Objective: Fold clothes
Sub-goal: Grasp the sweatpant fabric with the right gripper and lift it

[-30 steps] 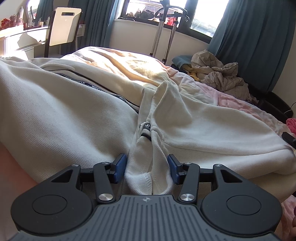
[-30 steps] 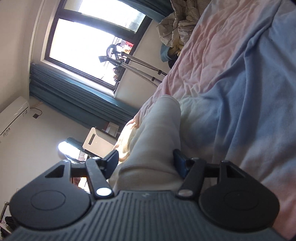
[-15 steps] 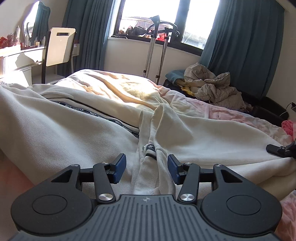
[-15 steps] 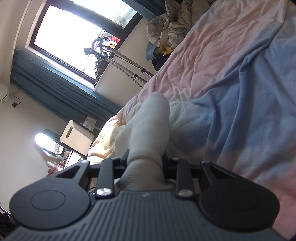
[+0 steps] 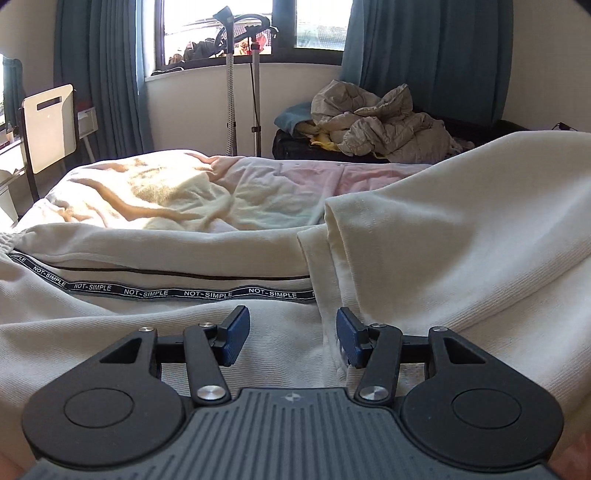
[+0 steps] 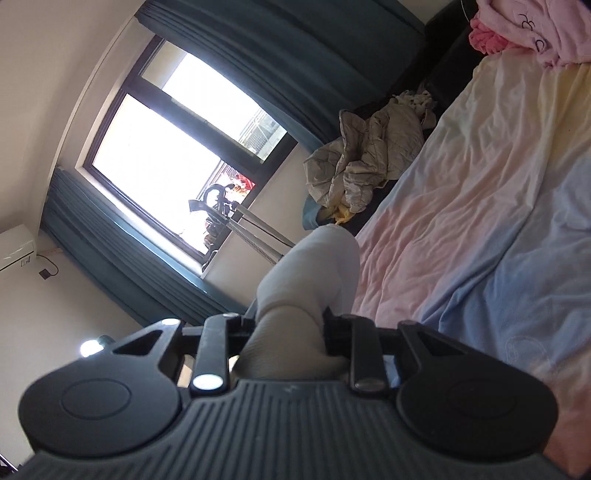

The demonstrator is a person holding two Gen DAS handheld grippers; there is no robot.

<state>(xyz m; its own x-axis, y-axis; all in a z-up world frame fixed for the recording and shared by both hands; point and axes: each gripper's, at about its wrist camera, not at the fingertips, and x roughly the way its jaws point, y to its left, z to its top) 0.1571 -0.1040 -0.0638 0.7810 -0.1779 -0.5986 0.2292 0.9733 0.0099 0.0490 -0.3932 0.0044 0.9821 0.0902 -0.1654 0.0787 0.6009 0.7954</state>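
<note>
A cream sweatshirt (image 5: 443, 236) with a black "NOT-SIMPLE" tape strip (image 5: 184, 293) lies spread over the bed. My left gripper (image 5: 291, 336) hovers low over its body, open, blue pads apart with a fabric fold between them, not pinched. A raised sleeve arches in from the right of that view. In the right wrist view, my right gripper (image 6: 288, 325) is shut on the sleeve cuff (image 6: 310, 277), which bulges up between the fingers, lifted above the bed.
The bed carries a pastel pink, yellow and blue sheet (image 6: 480, 221). A crumpled grey quilted jacket (image 5: 380, 122) lies beyond the bed by the teal curtains. A garment steamer pole (image 5: 231, 92) stands at the window, a white chair (image 5: 48, 125) at the left. Pink clothes (image 6: 517, 33) sit at the bed's far end.
The right gripper closed on the sleeve cuff and lifted it, carrying the sleeve over the sweatshirt. The left gripper stayed open and shifted along the garment, facing the window more squarely.
</note>
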